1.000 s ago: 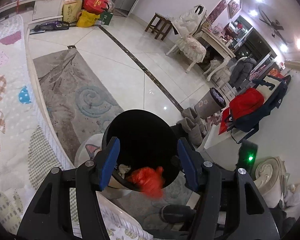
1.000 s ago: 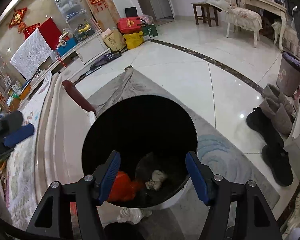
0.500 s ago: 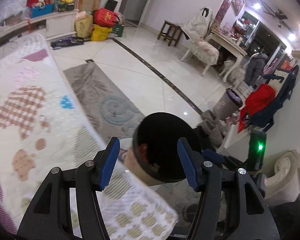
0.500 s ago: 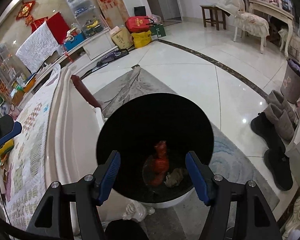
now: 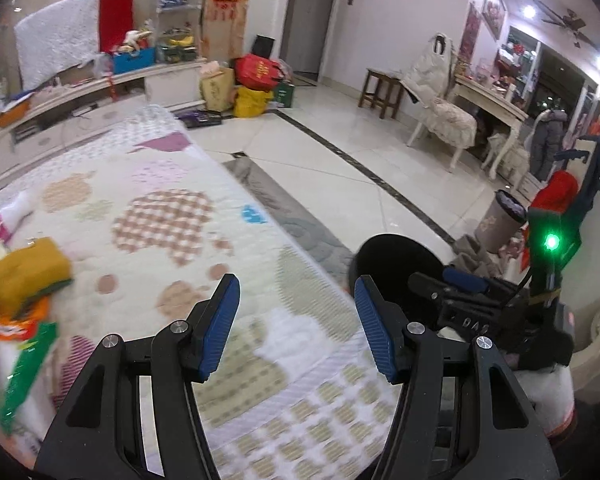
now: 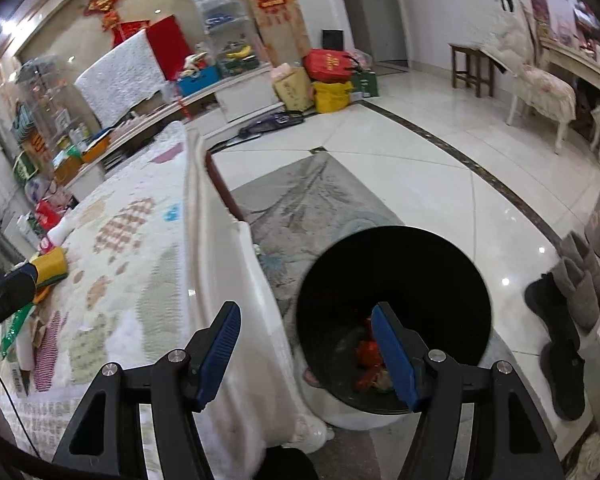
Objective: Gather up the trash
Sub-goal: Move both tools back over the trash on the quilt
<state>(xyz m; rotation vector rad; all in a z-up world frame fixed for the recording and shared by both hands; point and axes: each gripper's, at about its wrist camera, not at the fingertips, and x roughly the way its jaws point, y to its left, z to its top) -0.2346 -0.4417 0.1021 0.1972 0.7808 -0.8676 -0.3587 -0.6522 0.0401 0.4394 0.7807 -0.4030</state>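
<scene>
Red trash (image 6: 367,350) in bin (image 6: 420,248) (black-lined)

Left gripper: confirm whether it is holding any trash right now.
No, the left gripper is open with only the patterned bed cover showing between its blue pads.

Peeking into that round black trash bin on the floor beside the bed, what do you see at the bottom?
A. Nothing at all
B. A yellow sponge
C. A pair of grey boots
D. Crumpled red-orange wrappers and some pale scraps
D: in the right wrist view, the round black trash bin holds crumpled red-orange wrappers with pale scraps beside them at its bottom.
</scene>
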